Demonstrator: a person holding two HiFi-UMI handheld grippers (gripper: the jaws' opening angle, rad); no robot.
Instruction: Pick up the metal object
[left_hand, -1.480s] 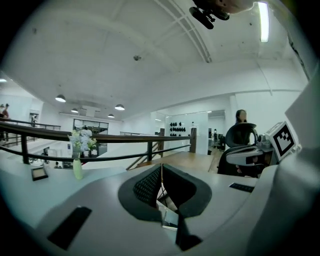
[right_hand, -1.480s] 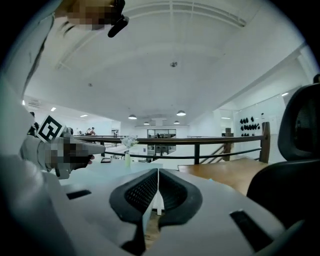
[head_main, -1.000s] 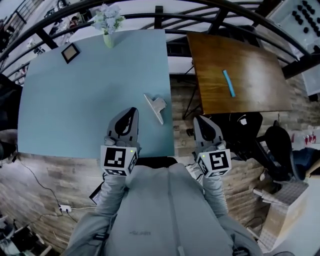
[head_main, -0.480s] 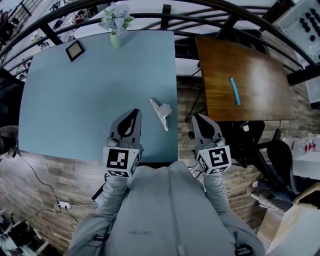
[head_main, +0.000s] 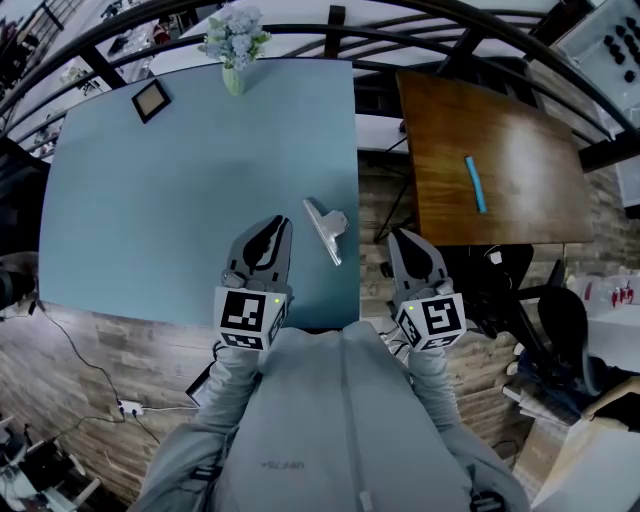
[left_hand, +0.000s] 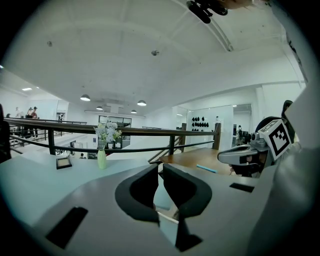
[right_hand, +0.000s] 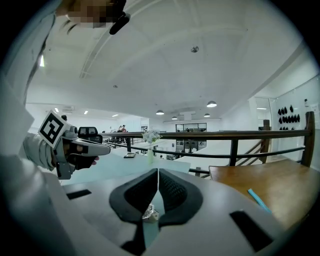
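Two grippers are held low at the near side of the blue table (head_main: 150, 200). The left gripper (head_main: 276, 228) is seen closed over the tabletop, with nothing gripped. Just to its right, the metal object (head_main: 326, 228) is lying flat near the table's right edge, untouched. The right gripper (head_main: 404, 240), past that edge, is likewise closed and empty.

Left gripper view: my closed left gripper (left_hand: 160, 168) covers nearly all of the metal object (left_hand: 168, 225); only a pale sliver shows low in the gap. Right gripper view: my right gripper (right_hand: 157, 171), jaws together, blocks it too; only a small shiny scrap is visible. Mosaic patch at top left there. Head view: my hands are hidden under the marker cubes. The blue strip (head_main: 476, 184) on the wooden table (head_main: 520, 205) and the framed item (head_main: 151, 98) are too small to identify.
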